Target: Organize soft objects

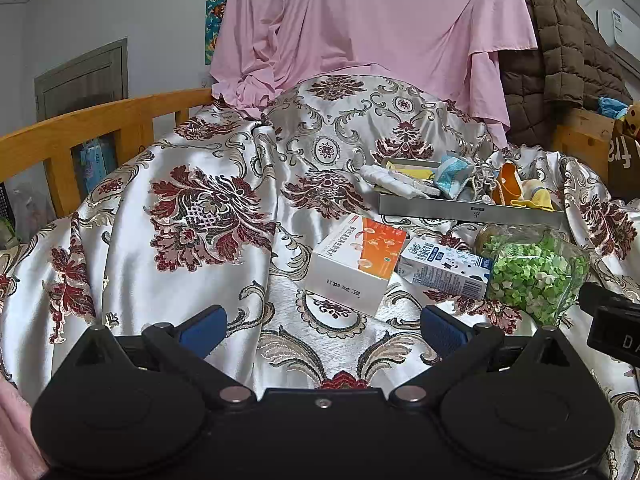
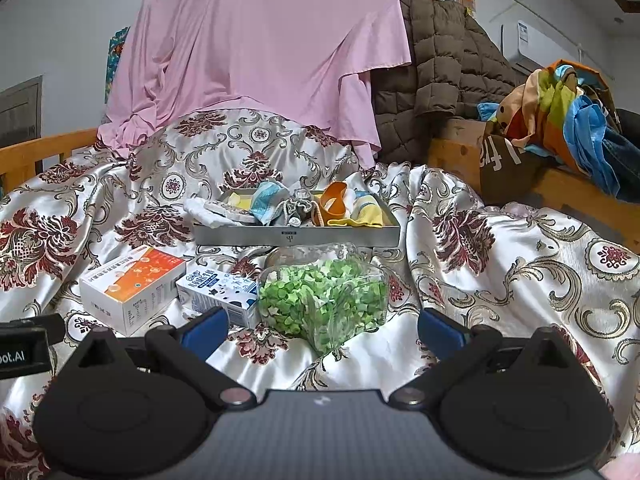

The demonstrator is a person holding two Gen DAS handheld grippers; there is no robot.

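Both tools hover over the bed: the left tool (image 1: 322, 330) and right tool (image 2: 322, 330) each gape wide, holding nothing. One grey tray (image 2: 296, 235) at 12 o'clock holds a heap of soft cloth items (image 2: 276, 206). Nearer lie two cartons (image 2: 132, 284), side by side, and one clear jar (image 2: 324, 300) of green bits.

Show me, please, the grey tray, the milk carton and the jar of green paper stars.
Grey tray (image 2: 296, 235), right wrist view, front wall.
Milk carton (image 2: 218, 286), right wrist view, top face.
Jar of green paper stars (image 1: 528, 270), left wrist view, side.
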